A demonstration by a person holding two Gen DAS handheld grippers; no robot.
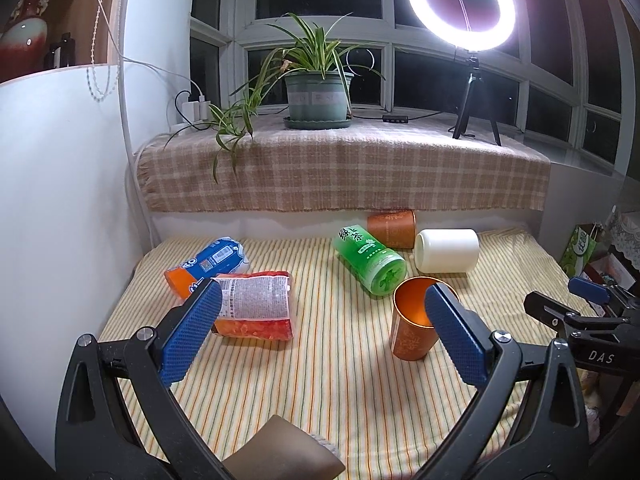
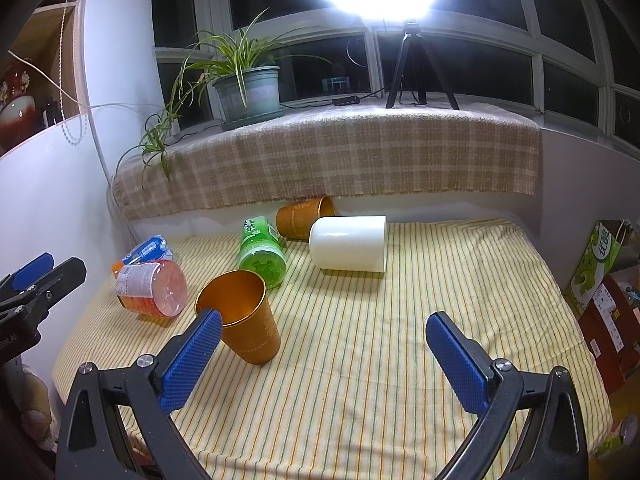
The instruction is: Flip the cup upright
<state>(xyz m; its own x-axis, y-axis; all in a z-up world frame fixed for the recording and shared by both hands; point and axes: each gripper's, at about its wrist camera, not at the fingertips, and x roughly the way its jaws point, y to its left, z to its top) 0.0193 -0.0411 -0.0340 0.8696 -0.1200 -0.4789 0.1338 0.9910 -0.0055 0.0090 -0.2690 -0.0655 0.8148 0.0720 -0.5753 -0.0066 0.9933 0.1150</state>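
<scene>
**Orange cup upright, both claws spread**

On the striped tabletop [image 1: 320, 380], the left claw [image 1: 320, 334] was spread wide and held nothing. To its right the orange cup [image 1: 414, 320] stood mouth-up, just beside one pad. Behind it the green bottle [image 1: 370, 258], a second orange cup [image 1: 392, 227] and the white cup [image 1: 447, 250] lay on their sides. The right claw [image 2: 324, 360] was spread too, empty. That flip looked finished; a further one would call for closing on a toppled cup.

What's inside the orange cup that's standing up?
The upright orange cup looks empty: only its shiny orange inner wall shows. Its bottom is hidden in both views, by the cup's own rim and a blue finger pad.
</scene>
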